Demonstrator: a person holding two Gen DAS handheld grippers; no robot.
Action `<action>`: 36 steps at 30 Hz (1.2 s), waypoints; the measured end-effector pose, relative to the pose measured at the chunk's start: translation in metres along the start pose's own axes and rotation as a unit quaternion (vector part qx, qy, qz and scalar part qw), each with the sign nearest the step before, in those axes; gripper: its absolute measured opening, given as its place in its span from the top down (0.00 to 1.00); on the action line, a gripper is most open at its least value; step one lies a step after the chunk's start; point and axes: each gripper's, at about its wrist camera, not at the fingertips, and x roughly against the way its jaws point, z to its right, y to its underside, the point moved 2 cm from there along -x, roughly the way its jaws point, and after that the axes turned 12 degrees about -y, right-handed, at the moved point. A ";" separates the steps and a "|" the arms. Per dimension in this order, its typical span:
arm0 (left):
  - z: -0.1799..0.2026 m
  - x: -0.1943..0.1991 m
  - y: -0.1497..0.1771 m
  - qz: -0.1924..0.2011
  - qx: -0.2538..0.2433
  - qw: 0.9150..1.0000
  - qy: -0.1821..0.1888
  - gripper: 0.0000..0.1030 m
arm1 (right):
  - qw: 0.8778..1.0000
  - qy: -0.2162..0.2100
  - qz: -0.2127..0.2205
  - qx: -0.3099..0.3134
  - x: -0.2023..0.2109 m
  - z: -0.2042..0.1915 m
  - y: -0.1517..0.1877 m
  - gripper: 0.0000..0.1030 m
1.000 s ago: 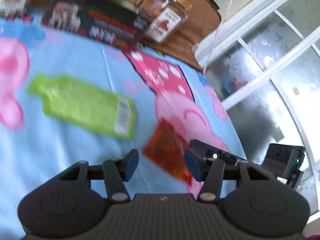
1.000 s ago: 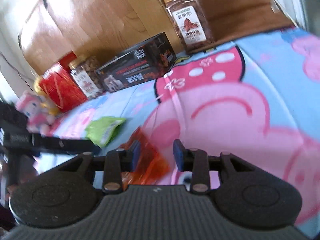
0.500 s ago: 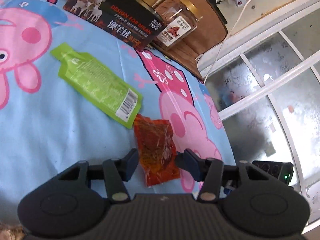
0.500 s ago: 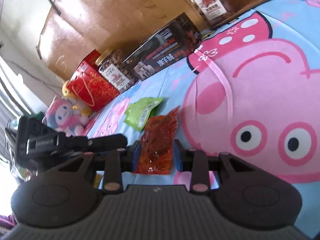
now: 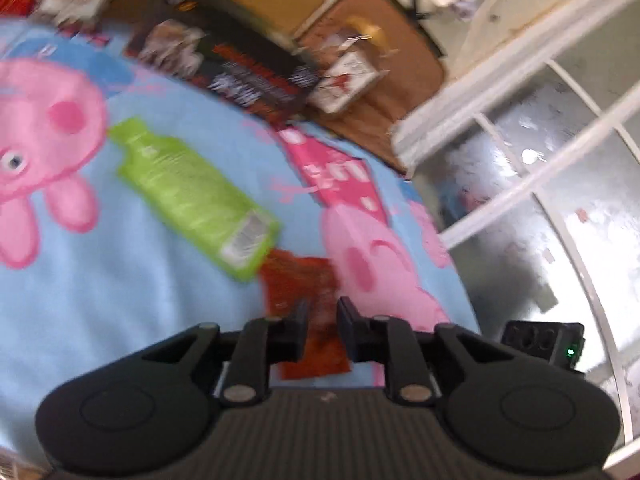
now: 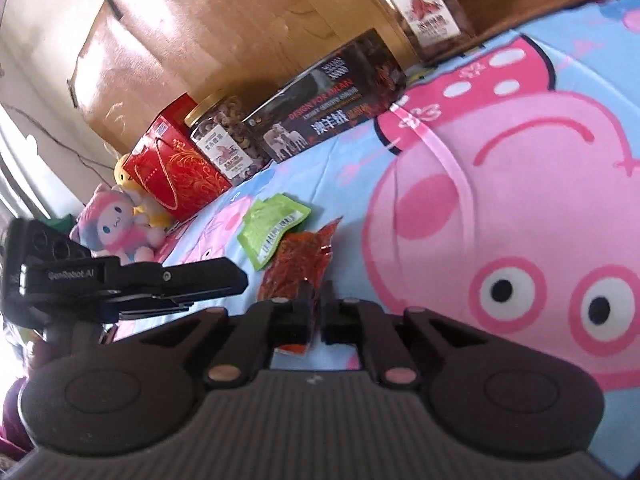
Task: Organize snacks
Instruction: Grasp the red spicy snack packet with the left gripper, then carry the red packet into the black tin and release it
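A red-orange snack packet [image 6: 298, 258] lies flat on the cartoon-pig bedsheet [image 6: 500, 200], touching the corner of a green snack pouch [image 6: 274, 228]. My right gripper [image 6: 317, 314] has its jaws nearly together over the packet's near end; whether it grips is unclear. In the left wrist view, blurred, my left gripper [image 5: 322, 326] has its jaws narrowed to a small gap above the red packet [image 5: 300, 284], with the green pouch [image 5: 192, 192] beyond. The left gripper [image 6: 236, 278] also shows at the left of the right wrist view.
Along the wooden headboard stand a dark box [image 6: 328, 100], a nut jar [image 6: 226, 140], a red gift bag [image 6: 172, 164], another jar [image 6: 420, 8] and plush toys [image 6: 116, 220]. A frosted window [image 5: 540, 184] is at the bed's right edge.
Both grippers' jaws have closed from wide open to a narrow gap. The red packet, in the air a second ago, now lies on the sheet by the green pouch.
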 end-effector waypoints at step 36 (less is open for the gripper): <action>0.027 0.025 -0.059 0.074 -0.055 0.996 0.007 0.71 | 0.994 -0.085 0.055 0.039 -0.020 -0.041 -0.067 0.90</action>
